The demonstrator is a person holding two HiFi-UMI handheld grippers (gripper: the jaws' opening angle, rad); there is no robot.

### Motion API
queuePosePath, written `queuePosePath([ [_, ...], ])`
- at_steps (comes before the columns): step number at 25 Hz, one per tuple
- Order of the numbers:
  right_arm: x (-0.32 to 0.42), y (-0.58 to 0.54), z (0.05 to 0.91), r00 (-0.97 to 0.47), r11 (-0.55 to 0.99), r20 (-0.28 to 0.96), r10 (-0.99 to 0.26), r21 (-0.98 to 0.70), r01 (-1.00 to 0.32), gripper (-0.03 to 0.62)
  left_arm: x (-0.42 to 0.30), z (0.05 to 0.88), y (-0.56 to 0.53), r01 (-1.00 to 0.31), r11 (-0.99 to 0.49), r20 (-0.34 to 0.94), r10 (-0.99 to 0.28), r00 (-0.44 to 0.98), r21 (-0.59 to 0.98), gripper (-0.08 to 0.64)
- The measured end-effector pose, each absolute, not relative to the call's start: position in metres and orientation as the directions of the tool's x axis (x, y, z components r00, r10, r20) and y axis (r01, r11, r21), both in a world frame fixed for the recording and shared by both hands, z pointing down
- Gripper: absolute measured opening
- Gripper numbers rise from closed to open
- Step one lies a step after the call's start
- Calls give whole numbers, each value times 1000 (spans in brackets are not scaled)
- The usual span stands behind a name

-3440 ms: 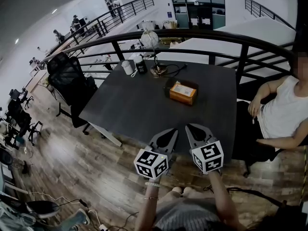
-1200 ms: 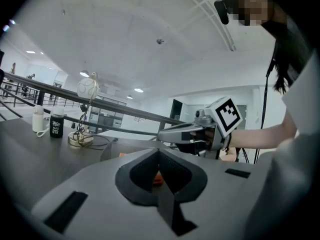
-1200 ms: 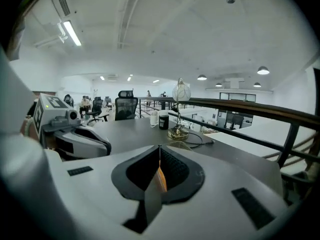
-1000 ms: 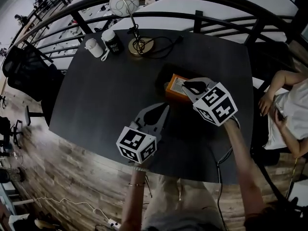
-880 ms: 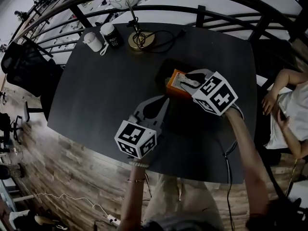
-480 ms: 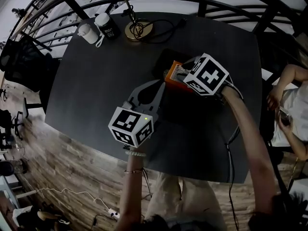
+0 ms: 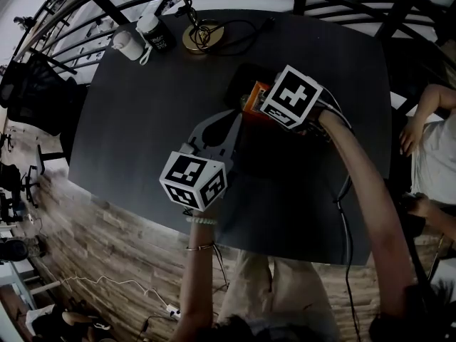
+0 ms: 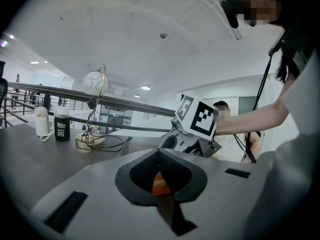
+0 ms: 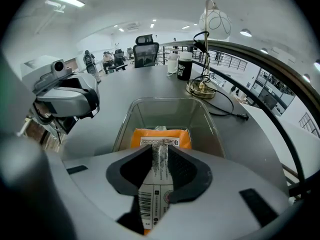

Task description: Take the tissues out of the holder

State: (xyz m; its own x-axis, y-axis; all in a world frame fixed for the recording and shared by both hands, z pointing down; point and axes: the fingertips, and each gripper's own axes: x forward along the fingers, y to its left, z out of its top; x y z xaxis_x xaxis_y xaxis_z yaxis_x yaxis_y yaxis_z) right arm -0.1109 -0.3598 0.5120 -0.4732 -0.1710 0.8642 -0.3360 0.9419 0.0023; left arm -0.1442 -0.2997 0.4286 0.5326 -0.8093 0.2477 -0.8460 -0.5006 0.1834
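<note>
Nearest the body, left gripper (image 7: 229,120) sits over dark table (image 7: 142,120), jaws closed tip to tip, nothing in them. Just beyond, right gripper (image 9: 159,151) tilts down into clear holder (image 9: 131,115). Its jaws are a slim gap apart, just been closing slightly, straddling the white label of orange tissue pack (image 9: 176,138), which lies inside the holder. Far edge: lamp (image 7: 197,34), black bottle (image 7: 155,34), white cup (image 7: 128,45).

The grey, black-padded left gripper (image 7: 232,118) is topped with a black-and-white marker cube (image 7: 194,180). Bracelets (image 7: 200,220) are worn at that wrist; a black cable (image 7: 347,248) is run along the right arm (image 7: 365,191).
</note>
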Motion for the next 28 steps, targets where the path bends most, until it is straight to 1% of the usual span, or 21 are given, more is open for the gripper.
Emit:
queuePosePath([
  [2,-110,-359,513,-458,947,870,-182,31,-318,58,-143,431,-297,-845,-500,250,-808,533,188,8],
  [4,-109,-359,511,-452,950,868,-205,64,-306,24,-141,431,-294,-843,-501,251,-806,536,193,8],
  [5,-108,-359,510,-458,949,863,-216,75,-305,17,-141,431,-292,-843,-502,251,-805,538,196,8],
  [9,-107,-358,506,-503,943,824,-260,105,-316,12,-144,425,-286,-840,-506,246,-804,542,196,8],
  [12,-105,-362,495,-539,923,781,-317,124,-364,12,-150,418,-284,-839,-512,240,-804,543,183,8],
  [20,-92,-376,437,-635,841,601,-485,121,-528,12,-156,398,-282,-830,-538,214,-802,558,149,8],
  [24,-88,-377,403,-658,805,507,-557,136,-577,12,-156,384,-284,-822,-556,192,-799,569,123,8],
  [28,-83,-373,379,-668,787,451,-592,146,-600,12,-154,370,-287,-815,-570,170,-797,579,105,8],
])
